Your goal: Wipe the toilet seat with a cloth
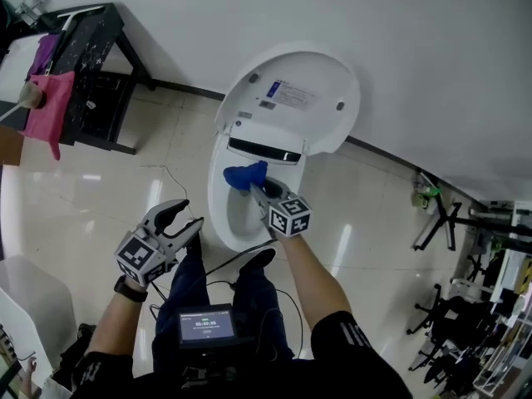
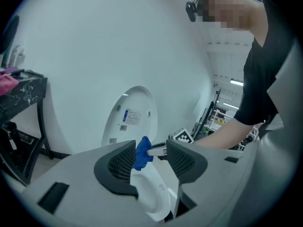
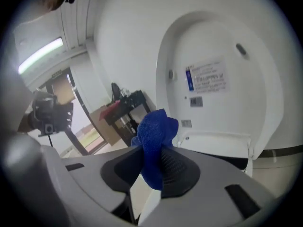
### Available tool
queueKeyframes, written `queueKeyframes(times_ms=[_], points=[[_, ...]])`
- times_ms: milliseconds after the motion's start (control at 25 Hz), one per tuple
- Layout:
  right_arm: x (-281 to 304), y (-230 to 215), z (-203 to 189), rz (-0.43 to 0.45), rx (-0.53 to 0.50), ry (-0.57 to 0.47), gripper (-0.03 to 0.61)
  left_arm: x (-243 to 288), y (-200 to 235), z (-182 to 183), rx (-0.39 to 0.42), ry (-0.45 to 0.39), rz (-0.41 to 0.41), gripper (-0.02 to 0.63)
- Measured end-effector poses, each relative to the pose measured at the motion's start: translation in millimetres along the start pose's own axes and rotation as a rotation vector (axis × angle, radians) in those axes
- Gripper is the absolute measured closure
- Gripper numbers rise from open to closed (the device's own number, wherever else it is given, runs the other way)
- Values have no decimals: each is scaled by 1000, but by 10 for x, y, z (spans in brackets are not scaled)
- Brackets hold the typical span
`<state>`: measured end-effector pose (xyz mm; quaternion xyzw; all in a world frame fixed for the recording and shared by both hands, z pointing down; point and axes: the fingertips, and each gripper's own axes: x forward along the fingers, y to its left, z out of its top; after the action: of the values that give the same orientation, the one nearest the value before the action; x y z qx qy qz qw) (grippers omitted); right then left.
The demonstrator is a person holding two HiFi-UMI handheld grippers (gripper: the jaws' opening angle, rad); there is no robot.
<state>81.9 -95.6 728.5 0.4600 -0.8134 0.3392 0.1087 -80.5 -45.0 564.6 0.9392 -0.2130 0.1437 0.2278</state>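
Note:
A white toilet stands against the wall with its lid raised. My right gripper is shut on a blue cloth, held over the back of the bowl near the hinge. In the right gripper view the blue cloth bulges up from between the jaws, with the lid behind it. My left gripper is open and holds nothing, left of the toilet above the floor. From the left gripper view I see the cloth and the toilet bowl between its open jaws.
A black table with a pink cloth hanging from it stands at the far left. A cable runs across the tiled floor by the toilet. Stands and chairs crowd the right side. A screen device sits at my waist.

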Motion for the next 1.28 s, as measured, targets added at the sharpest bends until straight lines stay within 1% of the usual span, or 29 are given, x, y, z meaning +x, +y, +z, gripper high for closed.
queueKeyframes(times_ms=[120, 200, 280, 400, 480, 560, 680, 840, 920, 1080, 1280], points=[[-540, 254, 611, 4, 11, -130, 469, 13, -70, 258, 51, -17, -19, 403], [-917, 378, 945, -5, -17, -189, 469, 38, -173, 471, 96, -38, -44, 403], [-1282, 467, 1242, -20, -45, -236, 469, 47, -319, 699, 122, -59, -65, 403], [-1821, 577, 1617, -44, -41, -310, 469, 18, -606, 1069, 127, -90, -88, 403], [-2182, 660, 1817, -63, -47, -357, 469, -19, -743, 1204, 153, -98, -105, 402], [-2508, 752, 1972, -81, -70, -395, 469, -80, -871, 1350, 152, -111, -109, 403], [-2909, 893, 2092, -100, -91, -440, 471, -187, -1008, 1471, 153, -131, -109, 402], [-3263, 999, 2116, -104, -96, -492, 471, -217, -1149, 1487, 194, -135, -125, 403], [-3379, 1052, 2113, -103, -98, -503, 471, -212, -1259, 1497, 208, -139, -141, 403], [-3524, 1155, 2152, -89, -100, -521, 471, -189, -1518, 1607, 204, -153, -163, 403], [-3659, 1247, 2238, -67, -122, -543, 471, -137, -1718, 1690, 268, -173, -182, 403]])
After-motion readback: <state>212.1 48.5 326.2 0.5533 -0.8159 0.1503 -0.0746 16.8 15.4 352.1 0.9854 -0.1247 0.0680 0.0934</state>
